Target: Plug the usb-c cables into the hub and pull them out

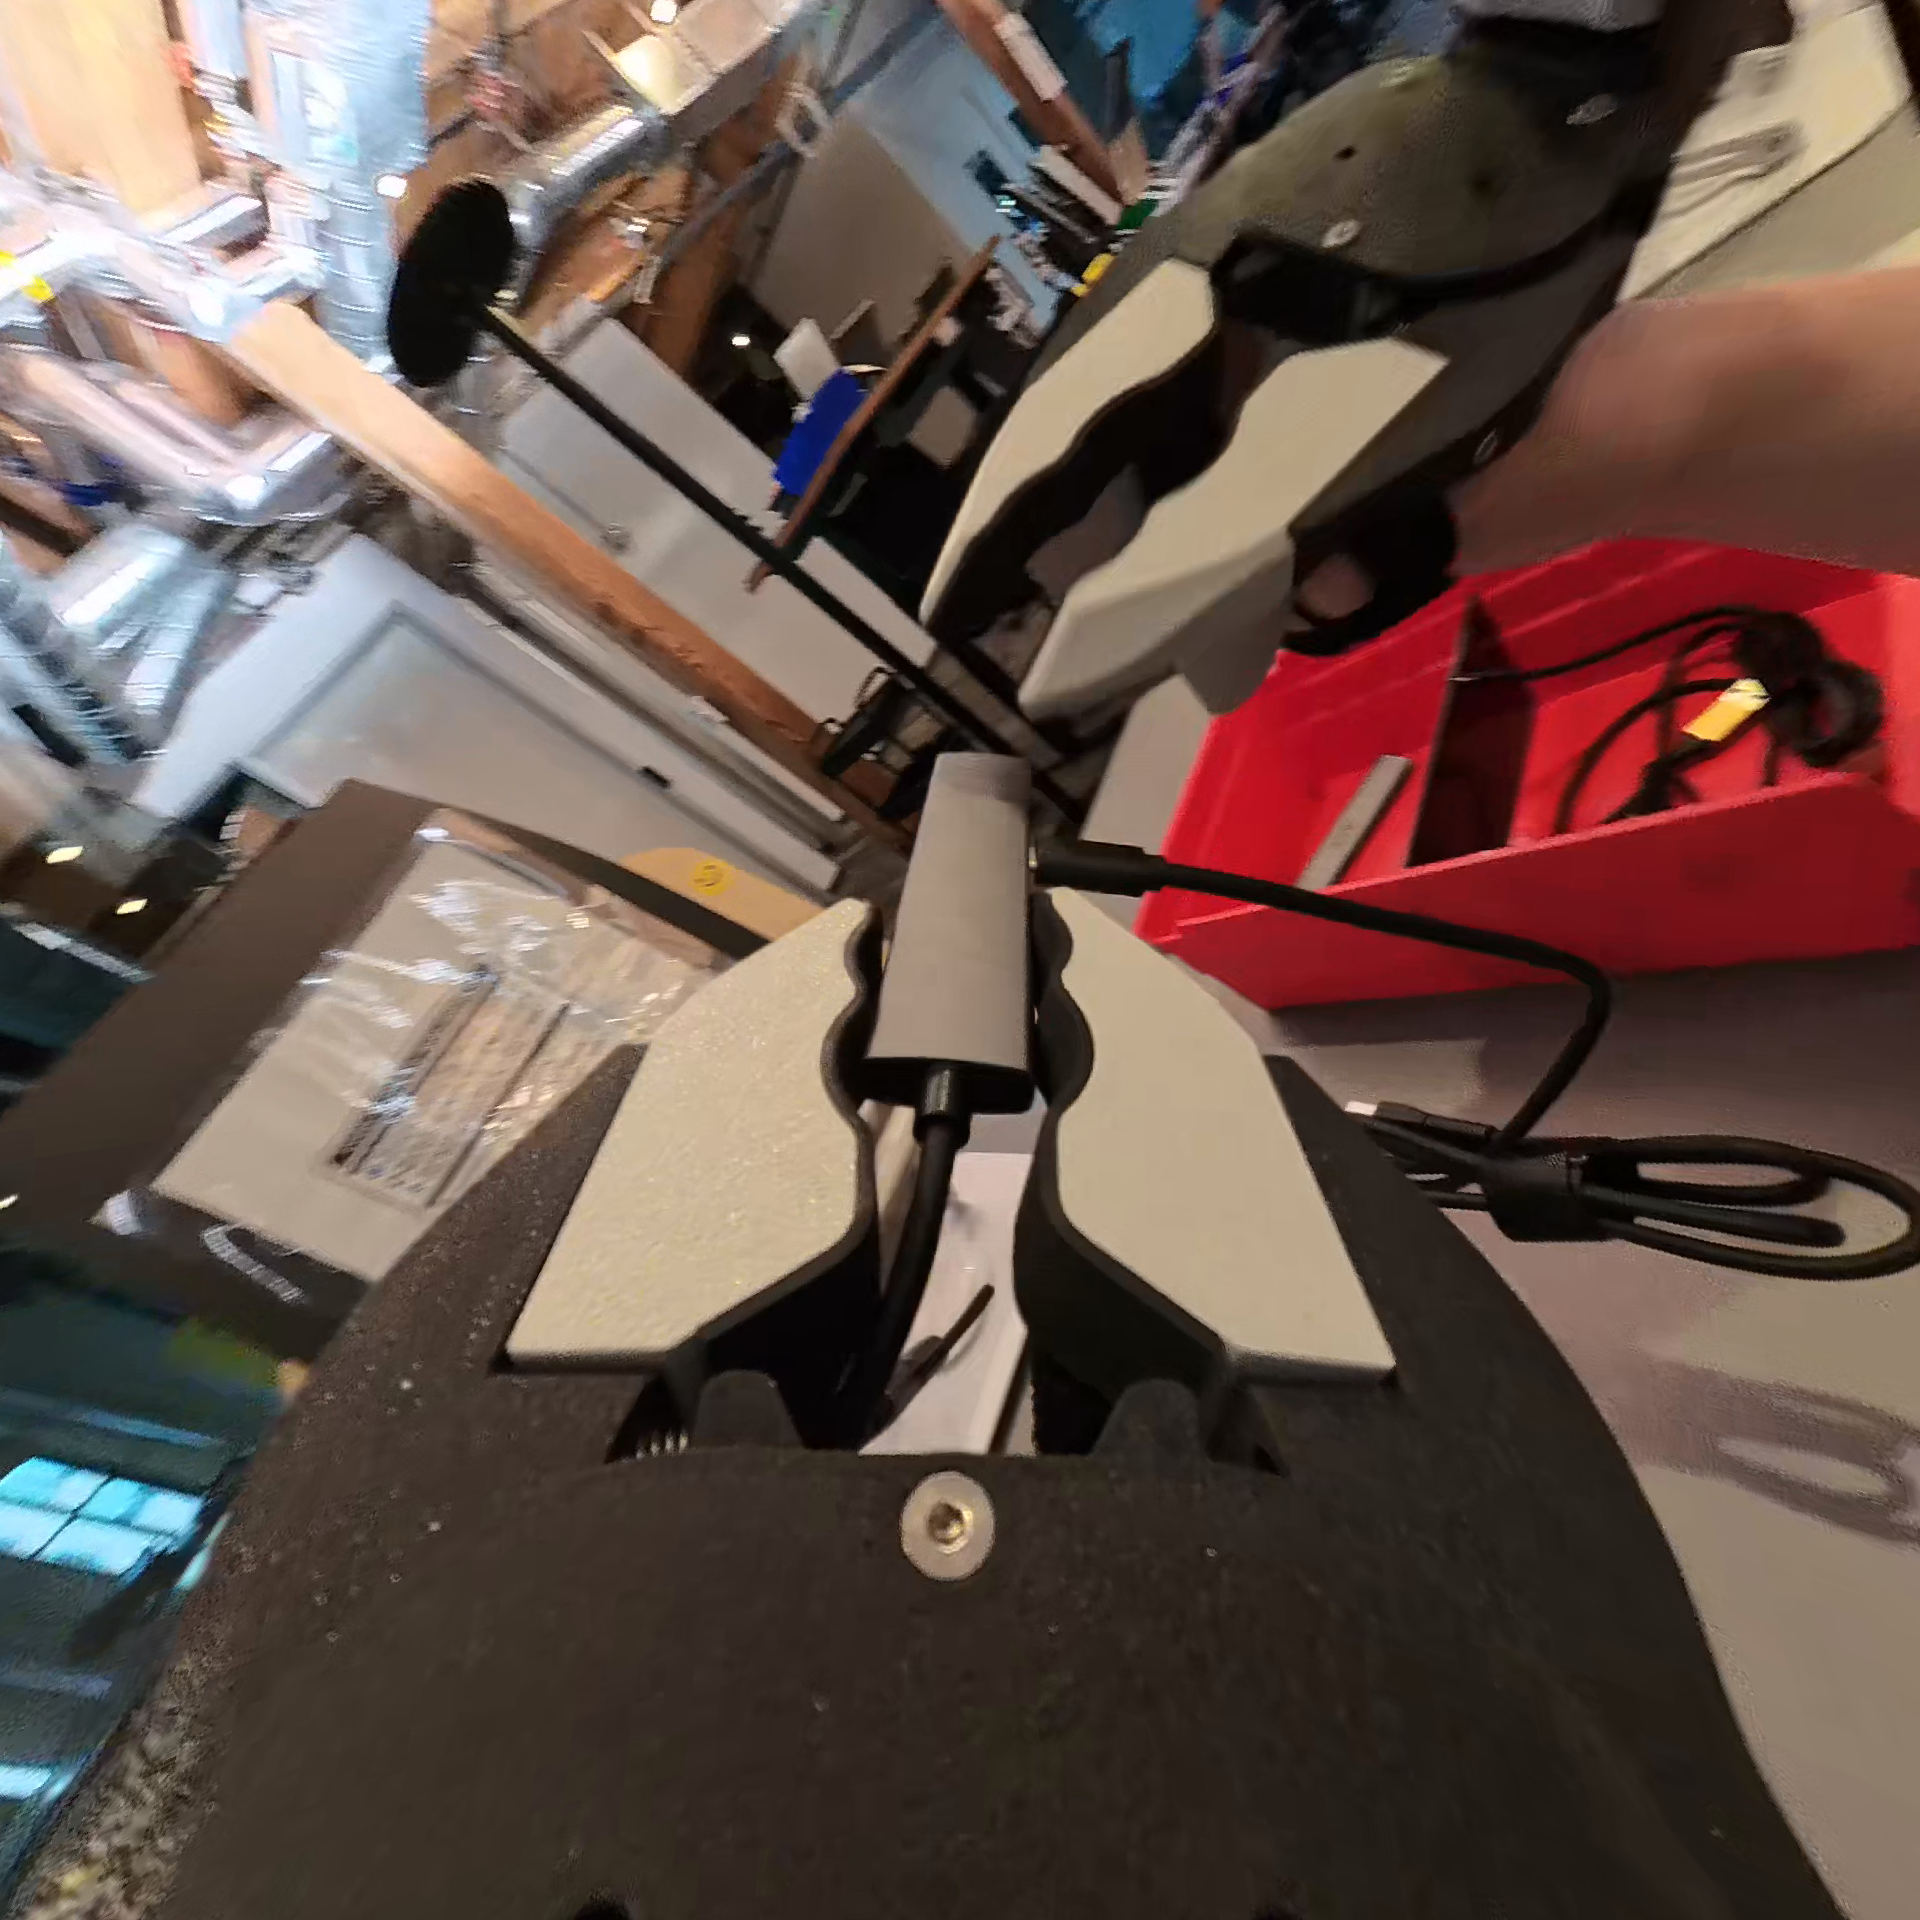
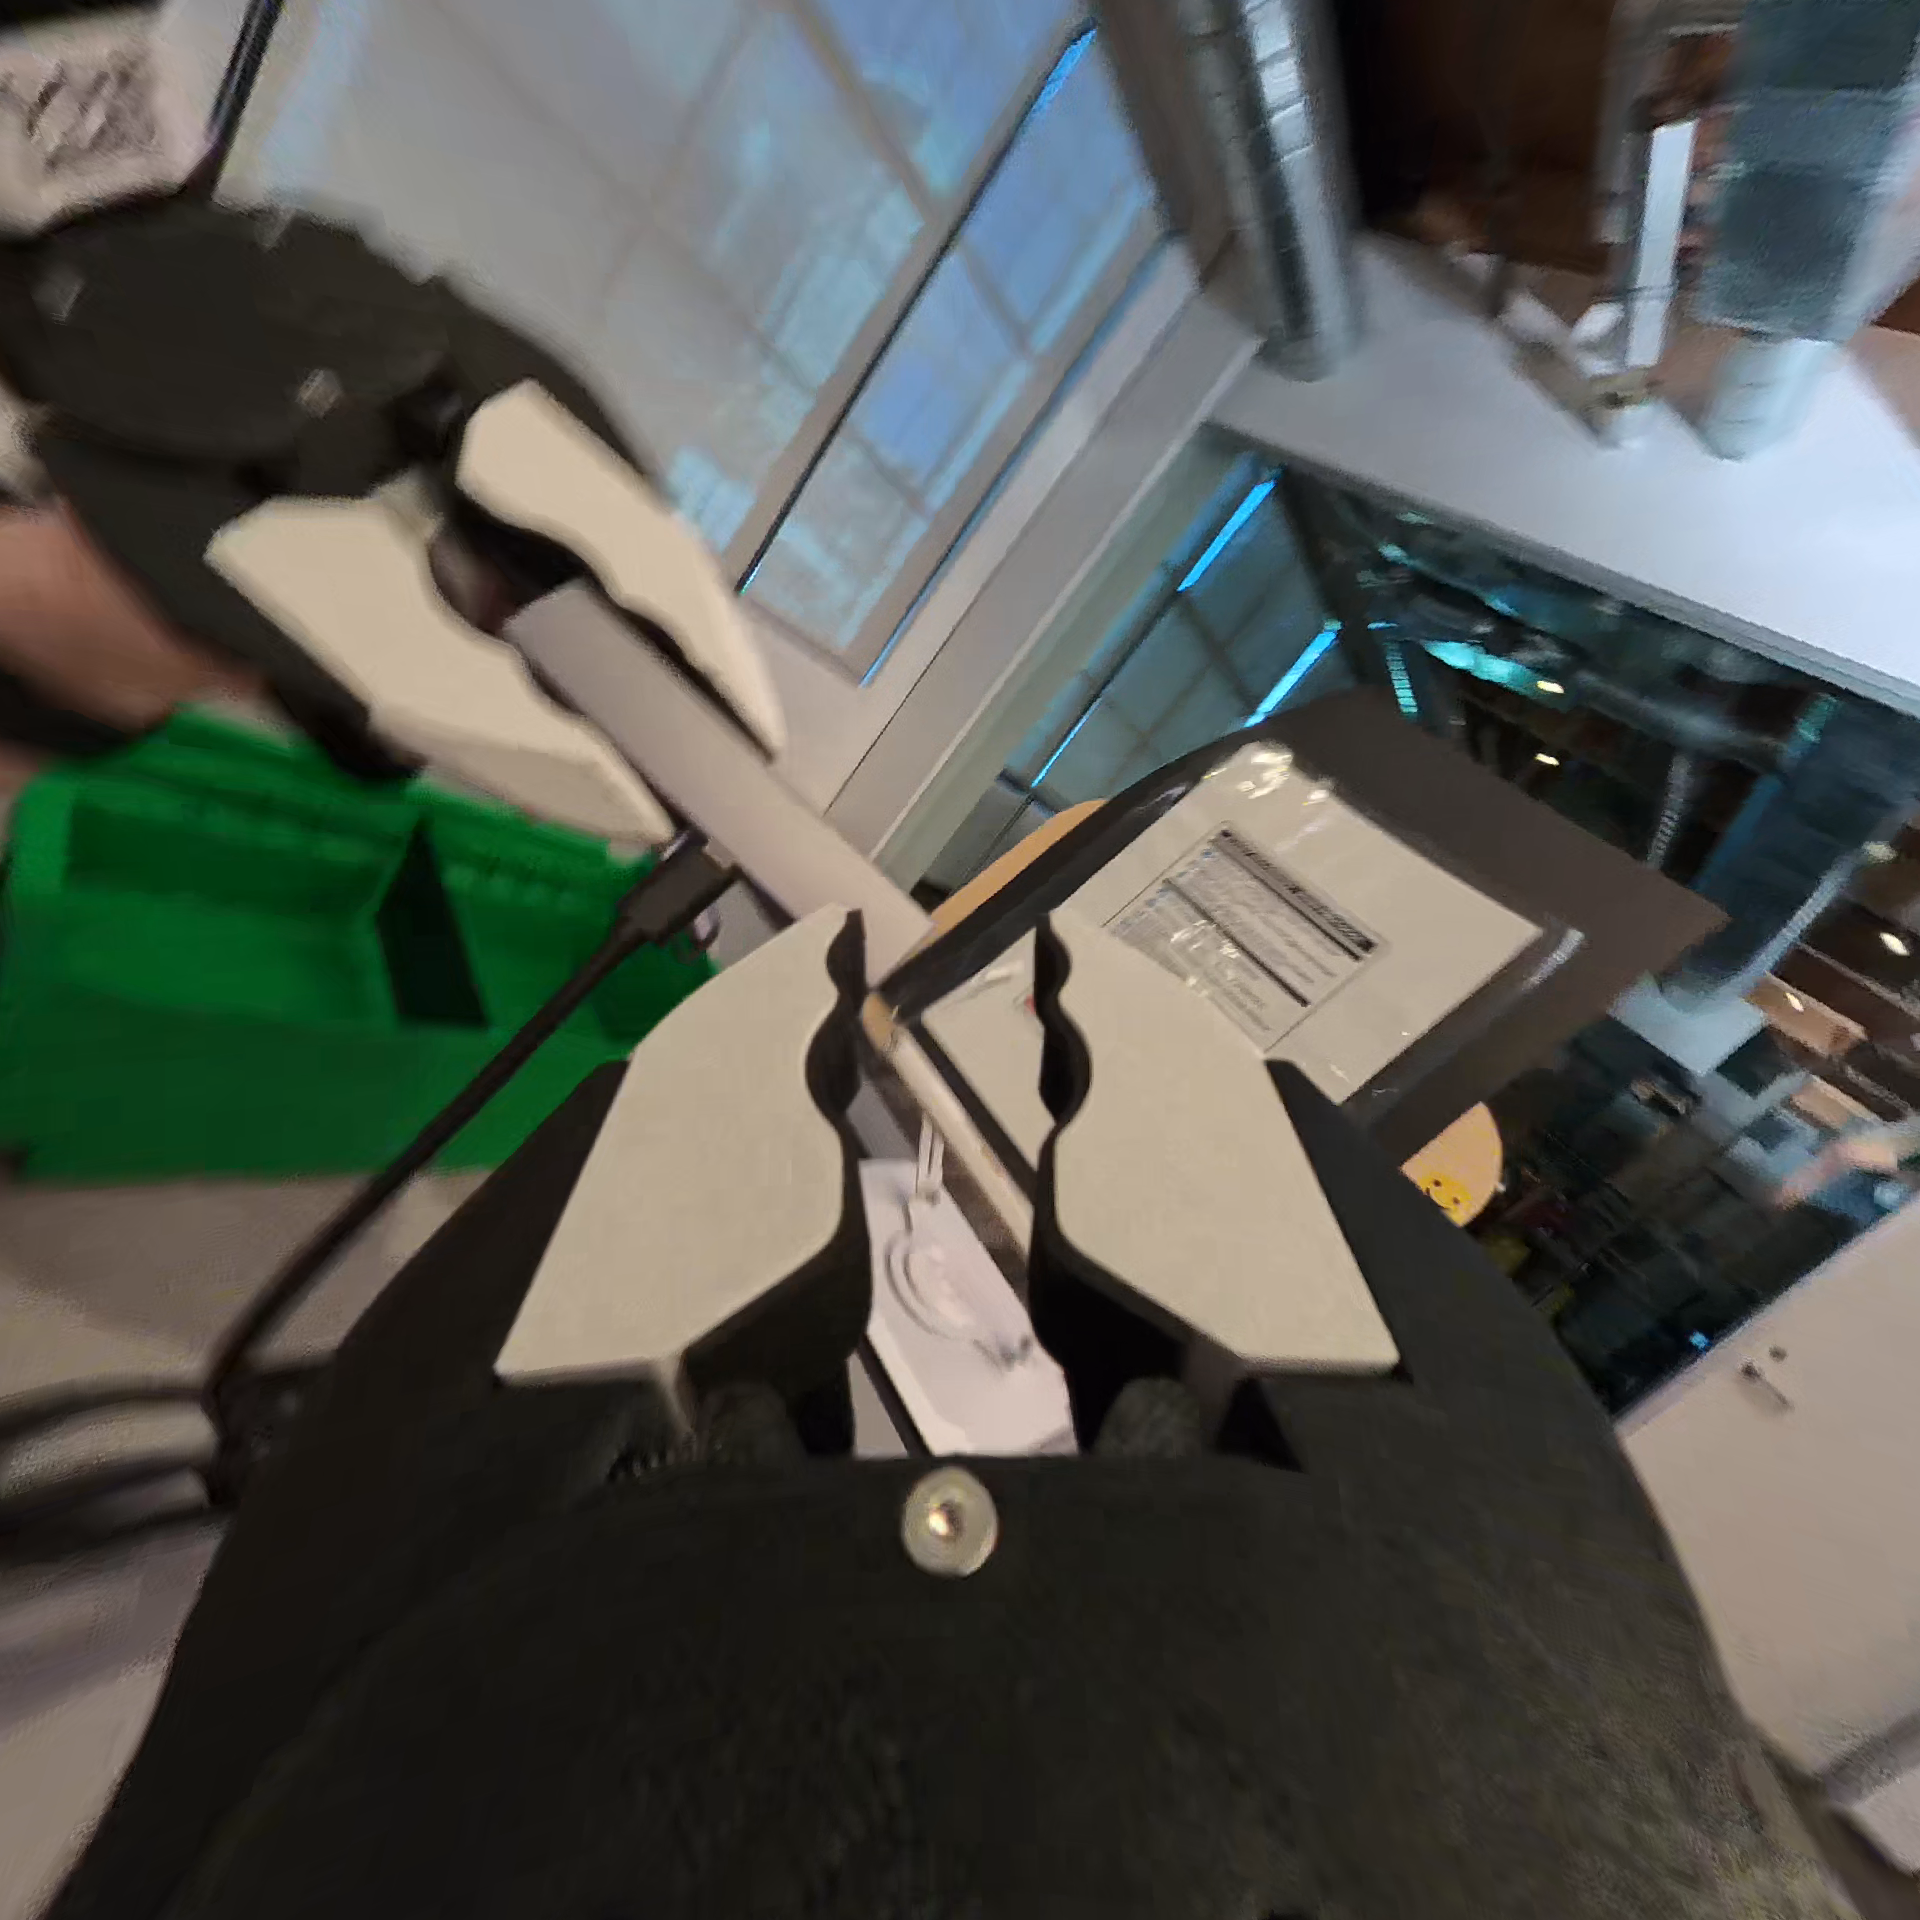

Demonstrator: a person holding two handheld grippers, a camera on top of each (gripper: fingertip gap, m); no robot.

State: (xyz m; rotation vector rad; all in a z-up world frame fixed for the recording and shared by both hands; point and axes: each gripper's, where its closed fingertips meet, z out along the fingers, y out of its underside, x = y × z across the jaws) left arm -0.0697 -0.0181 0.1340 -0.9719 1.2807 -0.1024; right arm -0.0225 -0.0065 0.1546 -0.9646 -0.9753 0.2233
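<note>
My left gripper [image 1: 956, 914] is shut on a slim grey hub [image 1: 961, 883] and holds it above the table, its far end sticking out past the fingertips. The hub's own short black lead [image 1: 930, 1143] hangs from its near end. A black usb-c cable [image 1: 1351, 914] is plugged into the hub's right side and runs down to a tied coil [image 1: 1662, 1184] on the table. My right gripper [image 2: 945, 925] is open and empty, its tips just off the hub's far end [image 2: 831, 862]. In the right wrist view the plug [image 2: 675, 894] sits in the hub, beside the left gripper [image 2: 717, 779].
A red bin [image 1: 1558, 904] with a black cable inside stands to the right. A green bin [image 2: 260, 935] stands behind the left gripper. A dark-framed sheet under plastic [image 2: 1299, 935] leans at the table's far side. The tabletop [image 1: 1714, 1455] is grey. The tips of one gripper are about 6 cm away from the tips of the other.
</note>
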